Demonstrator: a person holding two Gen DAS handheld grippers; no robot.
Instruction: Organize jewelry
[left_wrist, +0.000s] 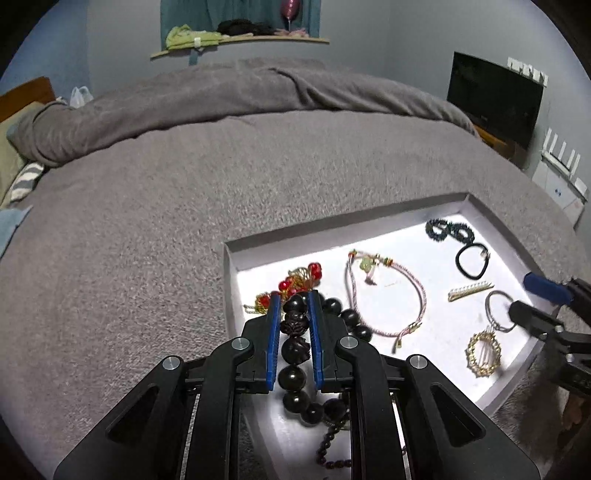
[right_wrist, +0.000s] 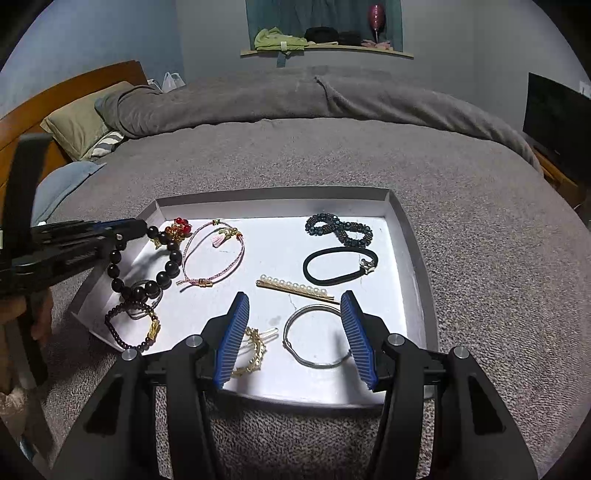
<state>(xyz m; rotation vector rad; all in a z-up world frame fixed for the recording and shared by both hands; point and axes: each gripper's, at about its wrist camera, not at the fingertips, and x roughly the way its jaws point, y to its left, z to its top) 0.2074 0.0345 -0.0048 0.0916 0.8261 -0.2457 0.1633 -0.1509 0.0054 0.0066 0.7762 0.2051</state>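
The tray (right_wrist: 406, 236) is white, on a grey blanket (right_wrist: 332, 155). Both grippers are black with ribbed blue pads; between the pads of the left gripper (left_wrist: 293, 299) sits a bracelet of big dark brown, almost black beads (left_wrist: 295, 347). Just beyond them is a red and gold ornament (left_wrist: 303, 277). Between the jaws of the right gripper (right_wrist: 295, 306) lies a silver bangle (right_wrist: 317, 336). Beyond it are a gold clip with white pearls (right_wrist: 295, 288), a black hair tie (right_wrist: 340, 266) and a dark teal beaded band (right_wrist: 340, 227). A pink cord bracelet (right_wrist: 214, 254) lies to the left.
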